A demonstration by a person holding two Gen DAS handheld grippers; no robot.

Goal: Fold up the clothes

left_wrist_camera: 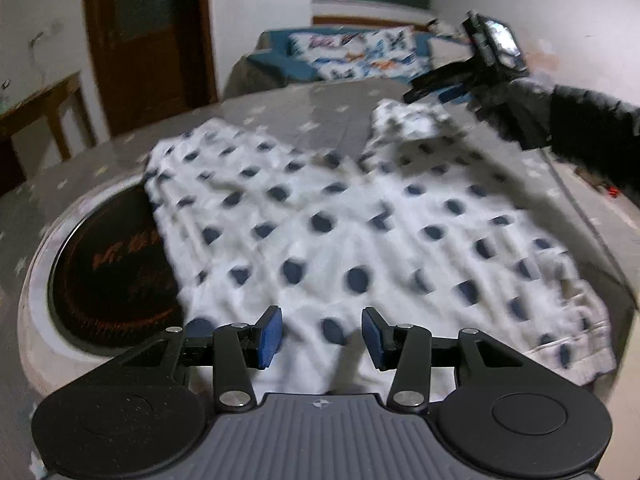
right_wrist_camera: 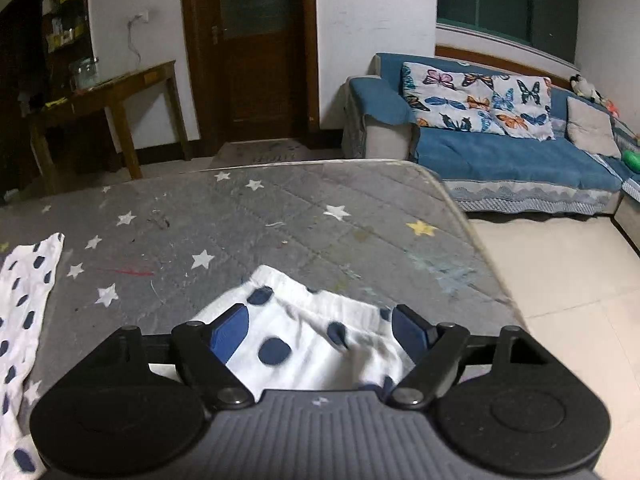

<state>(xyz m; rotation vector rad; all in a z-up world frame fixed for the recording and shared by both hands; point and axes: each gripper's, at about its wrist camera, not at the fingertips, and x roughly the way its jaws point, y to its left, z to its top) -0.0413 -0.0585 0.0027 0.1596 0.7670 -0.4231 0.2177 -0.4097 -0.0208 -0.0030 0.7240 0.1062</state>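
White trousers with dark blue dots (left_wrist_camera: 340, 216) lie spread on the grey star-patterned table cover (left_wrist_camera: 280, 120), legs pointing away. My left gripper (left_wrist_camera: 322, 338) is open and empty, just above the near waistband end. My right gripper (right_wrist_camera: 320, 334) is open, its blue pads either side of one leg's hem (right_wrist_camera: 304, 320), which lies between the jaws without being pinched. In the left wrist view the right gripper (left_wrist_camera: 436, 88) hovers over that far right leg end (left_wrist_camera: 408, 120). The other leg (right_wrist_camera: 28, 288) shows at the left of the right wrist view.
A round black hotplate (left_wrist_camera: 112, 272) is set in the table beside the trousers' left side. The table's far edge (right_wrist_camera: 440, 184) drops to a tiled floor. A blue sofa (right_wrist_camera: 500, 152) with butterfly cushions stands beyond, a wooden side table (right_wrist_camera: 112, 92) and door at the back.
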